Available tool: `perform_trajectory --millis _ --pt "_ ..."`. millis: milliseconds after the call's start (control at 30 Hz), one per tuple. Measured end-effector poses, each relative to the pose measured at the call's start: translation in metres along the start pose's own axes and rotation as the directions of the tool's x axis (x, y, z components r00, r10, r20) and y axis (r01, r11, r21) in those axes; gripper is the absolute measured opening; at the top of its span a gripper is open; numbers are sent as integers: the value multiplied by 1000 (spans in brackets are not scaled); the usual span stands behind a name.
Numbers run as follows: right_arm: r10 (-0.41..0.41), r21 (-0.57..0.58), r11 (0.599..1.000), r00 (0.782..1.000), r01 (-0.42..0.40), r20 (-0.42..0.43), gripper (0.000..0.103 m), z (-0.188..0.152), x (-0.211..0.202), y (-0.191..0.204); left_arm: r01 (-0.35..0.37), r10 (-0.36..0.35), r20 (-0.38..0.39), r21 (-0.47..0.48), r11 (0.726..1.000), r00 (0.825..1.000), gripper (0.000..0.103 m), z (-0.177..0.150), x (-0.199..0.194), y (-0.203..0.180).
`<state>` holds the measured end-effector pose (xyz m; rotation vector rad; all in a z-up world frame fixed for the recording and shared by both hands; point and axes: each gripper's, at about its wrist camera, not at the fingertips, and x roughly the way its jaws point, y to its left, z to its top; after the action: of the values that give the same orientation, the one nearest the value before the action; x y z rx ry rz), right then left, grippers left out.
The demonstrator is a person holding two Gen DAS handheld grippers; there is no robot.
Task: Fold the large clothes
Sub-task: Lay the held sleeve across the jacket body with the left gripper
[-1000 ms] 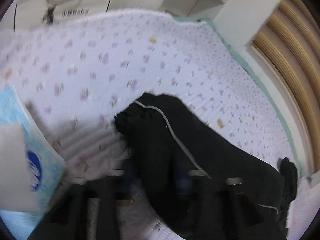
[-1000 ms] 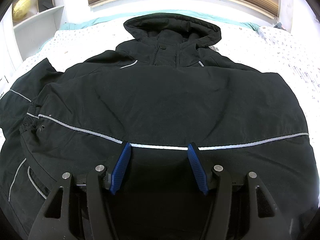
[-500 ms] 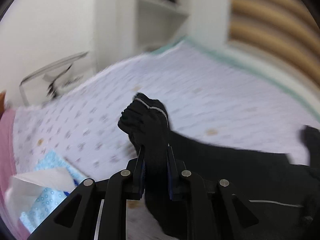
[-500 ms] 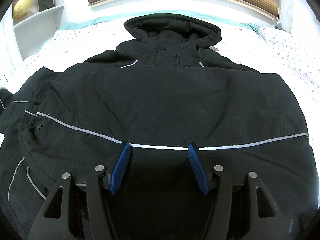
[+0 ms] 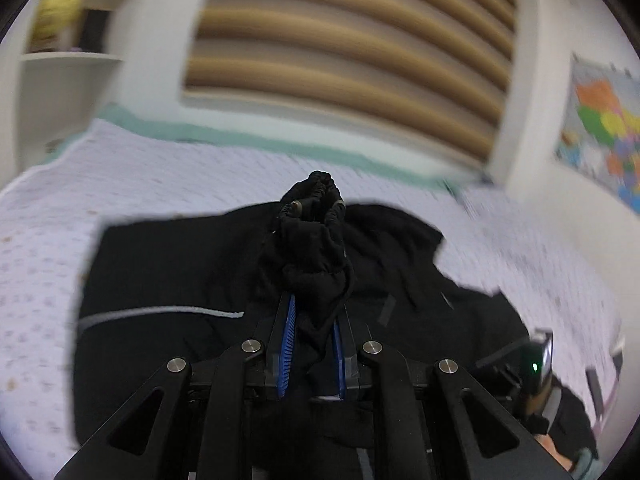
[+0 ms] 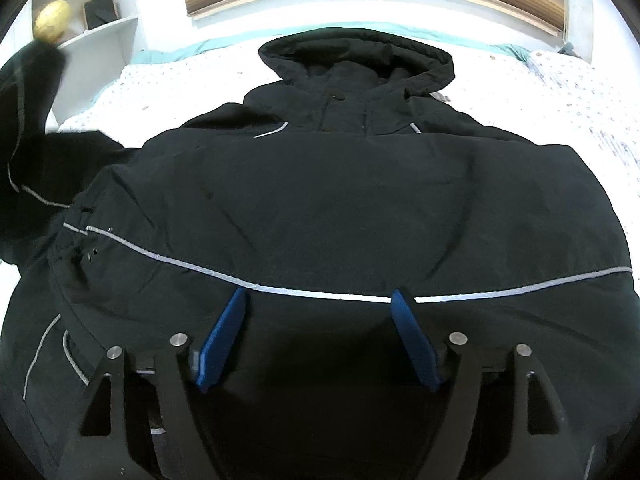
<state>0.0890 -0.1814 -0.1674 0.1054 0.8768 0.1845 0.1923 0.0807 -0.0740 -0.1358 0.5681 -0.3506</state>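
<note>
The black hooded jacket (image 6: 320, 200) lies spread flat on the floral bedspread (image 6: 560, 92), hood away from the right gripper (image 6: 320, 304), whose blue pads (image 6: 222, 340) stand wide apart and hold nothing, resting low over the hem just short of the grey reflective stripe (image 6: 500, 288). The left gripper (image 5: 312, 320) is clamped narrow on the bunched sleeve cuff (image 5: 312, 216) (elastic end poking beyond the tips), held up above the jacket body. To its right, a coloured map (image 5: 604, 132) hangs on the wall.
</note>
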Motion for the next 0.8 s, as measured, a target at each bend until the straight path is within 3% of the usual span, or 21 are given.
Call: perform_trajectory --millis 100,200,333,400,433,467,500,533,633,700,800 --pt "8 3 1000 1000 -8 1 80 0 1 -1 66 -64 -78 22 998 995 17 -13 30 -27" --pt "11 2 1000 1000 -11 2 80 0 1 -1 101 -90 -186 51 994 978 17 -33 68 -55" --pt "17 5 1000 1000 -17 4 81 0 1 -2 130 -93 -389 72 989 917 20 -72 125 -67" --pt "25 7 1000 1000 -25 3 83 0 2 -3 136 -87 -395 96 986 915 23 -80 125 -68" --pt "27 7 1000 1000 -27 3 85 -1 1 -3 155 -110 -395 83 985 912 34 -79 122 -67" --pt "29 7 1000 1000 -29 2 86 -1 1 -3 192 -156 -400 49 980 903 42 -75 119 -64" --pt "28 8 1000 1000 -28 0 87 -1 0 -3 238 -216 -404 4 971 889 56 -73 116 -63" --pt "27 11 1000 1000 -27 -2 88 -2 -1 -3 269 -261 -398 -37 963 880 59 -70 111 -62" --pt "70 42 997 997 -69 -28 89 1 -9 -6 302 -308 -363 -76 950 879 59 -67 90 -61" --pt "204 109 974 978 -200 -31 89 5 -21 -13 306 -320 -319 -94 947 892 59 -63 72 -56" --pt "341 184 925 940 -333 -9 89 14 -31 -16 306 -327 -256 -122 944 910 59 -58 46 -44"
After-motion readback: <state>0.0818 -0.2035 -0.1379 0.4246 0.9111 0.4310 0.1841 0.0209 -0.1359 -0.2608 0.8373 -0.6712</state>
